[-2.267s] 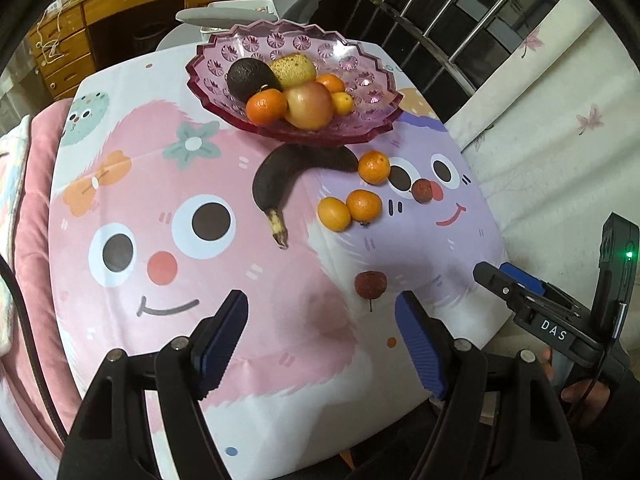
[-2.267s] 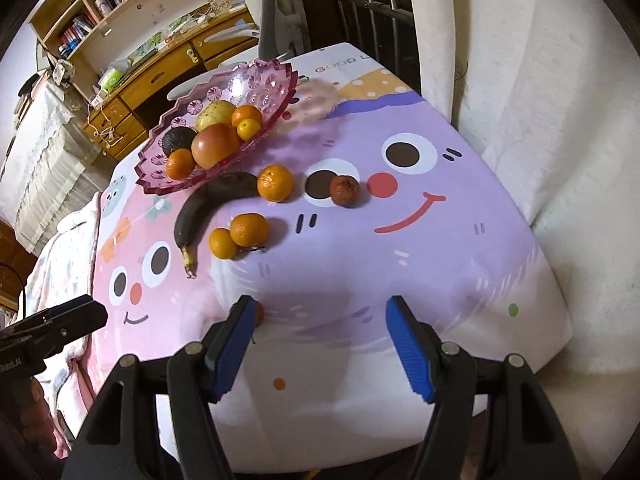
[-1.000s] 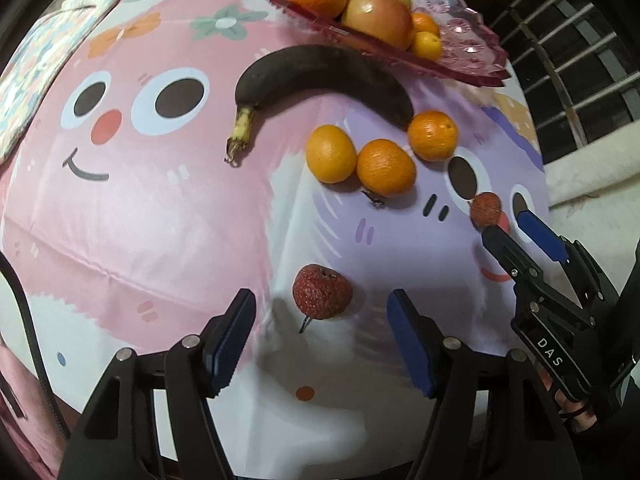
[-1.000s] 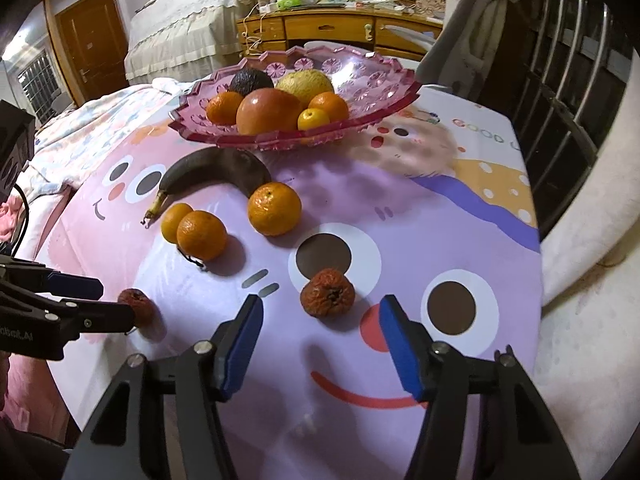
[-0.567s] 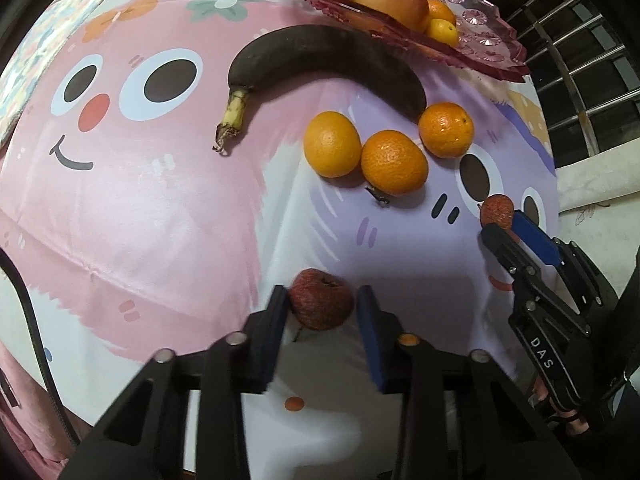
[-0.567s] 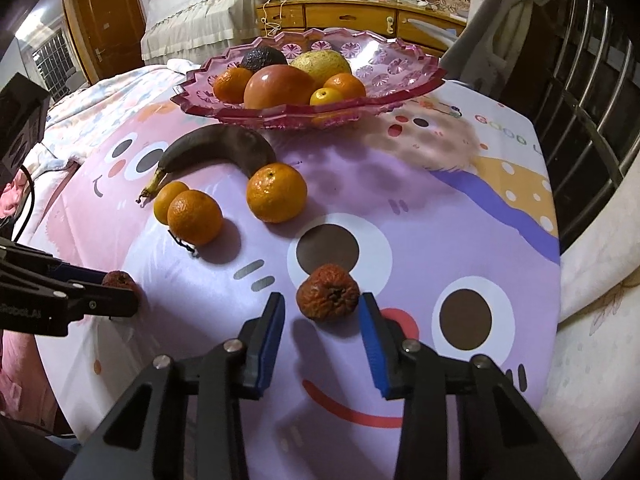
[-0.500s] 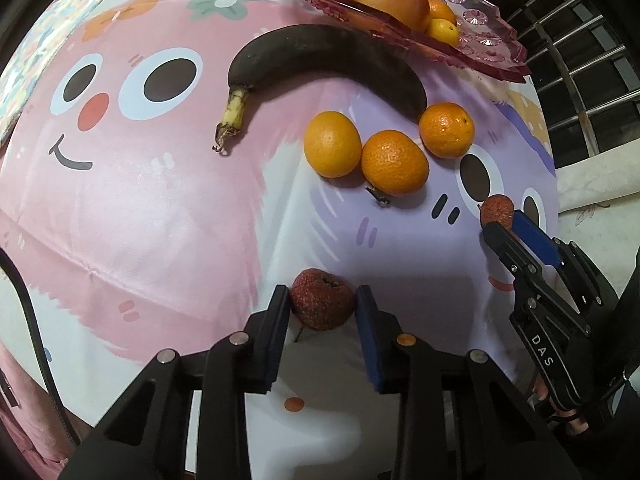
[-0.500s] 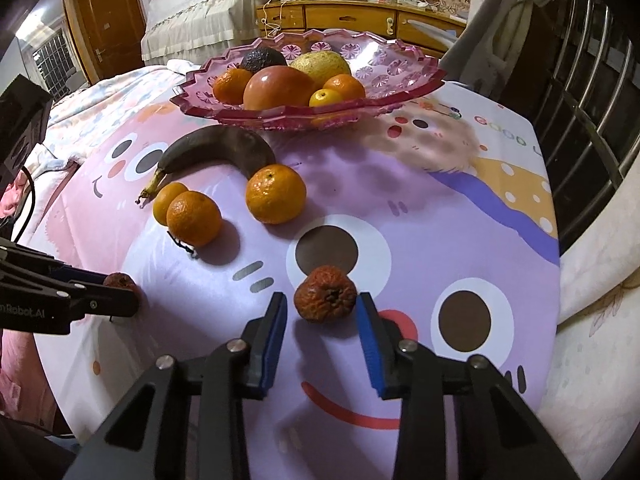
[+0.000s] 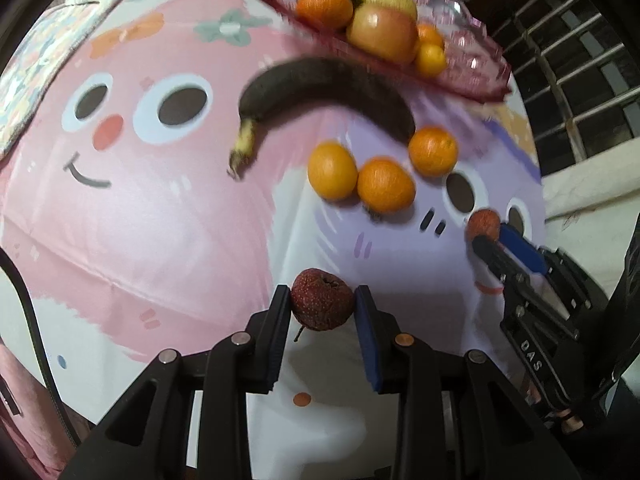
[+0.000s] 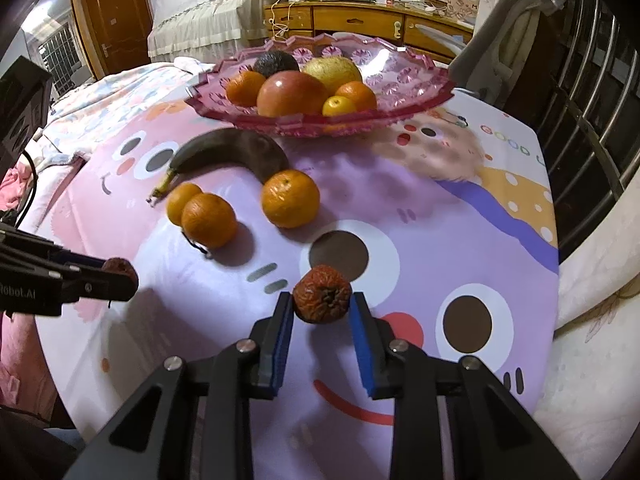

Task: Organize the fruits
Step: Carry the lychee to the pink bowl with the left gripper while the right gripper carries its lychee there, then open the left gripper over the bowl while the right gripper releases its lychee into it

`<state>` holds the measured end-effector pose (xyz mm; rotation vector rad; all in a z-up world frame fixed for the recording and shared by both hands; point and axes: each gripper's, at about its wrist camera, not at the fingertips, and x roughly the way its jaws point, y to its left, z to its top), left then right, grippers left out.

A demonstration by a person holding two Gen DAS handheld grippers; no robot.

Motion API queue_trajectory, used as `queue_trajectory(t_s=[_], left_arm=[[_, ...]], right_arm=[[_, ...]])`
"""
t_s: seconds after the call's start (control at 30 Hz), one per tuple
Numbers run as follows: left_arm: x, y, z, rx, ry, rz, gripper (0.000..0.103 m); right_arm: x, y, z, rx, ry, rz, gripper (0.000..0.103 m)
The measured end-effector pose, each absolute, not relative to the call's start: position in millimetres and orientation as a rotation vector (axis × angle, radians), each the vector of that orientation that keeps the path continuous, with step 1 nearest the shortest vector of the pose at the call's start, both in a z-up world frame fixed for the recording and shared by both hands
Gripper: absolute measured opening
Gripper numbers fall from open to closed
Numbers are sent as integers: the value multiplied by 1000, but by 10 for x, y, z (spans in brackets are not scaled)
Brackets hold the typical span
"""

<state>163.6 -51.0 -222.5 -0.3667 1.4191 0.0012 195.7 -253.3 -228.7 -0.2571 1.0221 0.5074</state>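
My left gripper (image 9: 322, 307) is shut on a dark red lychee (image 9: 322, 304) and holds it just above the cartoon tablecloth. My right gripper (image 10: 321, 307) is shut on a wrinkled orange-red lychee (image 10: 322, 299), also lifted a little. A pink glass bowl (image 10: 408, 92) at the back holds an apple (image 10: 291, 93), a pear, an avocado and small oranges. A blackened banana (image 10: 232, 154) and three oranges (image 10: 290, 199) lie in front of the bowl. The left gripper (image 10: 116, 276) shows at the left of the right wrist view, the right gripper (image 9: 490, 236) at the right of the left wrist view.
The table (image 10: 460, 208) is round with a pink and purple cartoon cloth. A window grille (image 10: 592, 92) and a white covered ledge (image 10: 592, 292) stand to the right. A wooden dresser (image 10: 360, 20), a bed and a door are behind.
Both grippers came down around their lychees, closed on them, and now hold them slightly raised. The left wrist view has shifted a little toward the bowl.
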Motion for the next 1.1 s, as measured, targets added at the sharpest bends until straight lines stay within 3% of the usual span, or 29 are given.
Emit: queue_trajectory(t_s=[0.5,1.1], left_arm=[[2273,-280,-1354,-303,1177,-81,31],[3035,-208,-1309,-222,1153,-248,31]], right_arm=[[2176,-2265,-1461,-160,864,511,29],[2647,-1924,-1371,-41,850,387,29]])
